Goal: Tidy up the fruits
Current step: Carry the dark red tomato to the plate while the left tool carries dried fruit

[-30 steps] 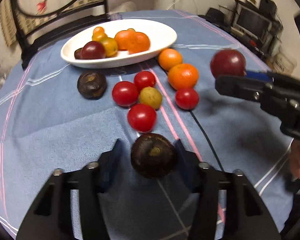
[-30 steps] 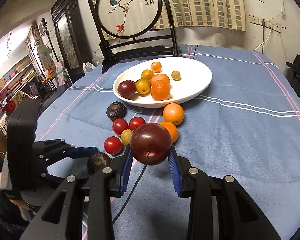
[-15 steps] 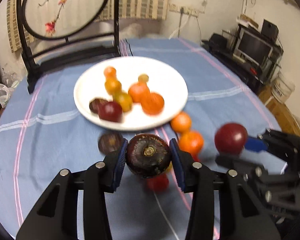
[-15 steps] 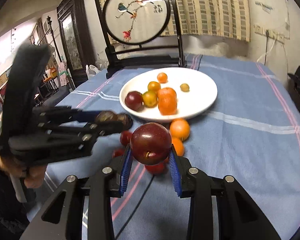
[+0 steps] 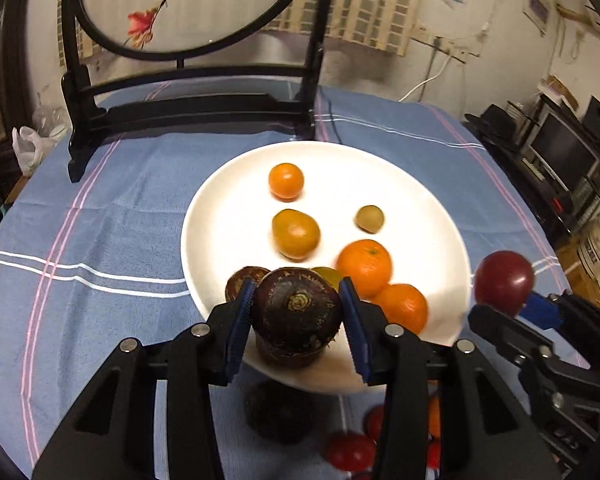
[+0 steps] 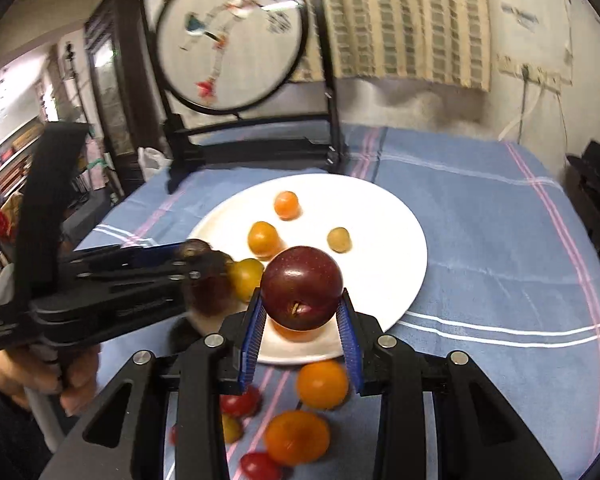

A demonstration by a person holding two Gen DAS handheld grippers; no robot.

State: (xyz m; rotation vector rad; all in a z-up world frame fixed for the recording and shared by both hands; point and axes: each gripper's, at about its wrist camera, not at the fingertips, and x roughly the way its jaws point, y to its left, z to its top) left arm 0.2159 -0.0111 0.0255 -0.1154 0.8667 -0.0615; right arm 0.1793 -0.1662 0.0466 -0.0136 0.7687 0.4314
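- Mangosteen (image 5: pixel 297 312) is sitting clenched between the left gripper (image 5: pixel 298 320) jaws, hovering over the near rim of the white plate (image 5: pixel 428 208).
- Red plum (image 6: pixel 302 289) is riding clamped in the right gripper (image 6: pixel 302 320), also above the near rim.
- Risk: either fruit, if dropped now, is likely knocking the oranges (image 5: pixel 364 266) just ahead or rolling off.
- Both grippers are crowding each other; loose cherry tomatoes (image 6: pixel 240 402) are lying below the jaws on the tablecloth (image 6: pixel 500 248).

Dark mangosteen (image 5: pixel 297 312), red plum (image 6: pixel 302 288) above plate (image 5: pixel 228 208)
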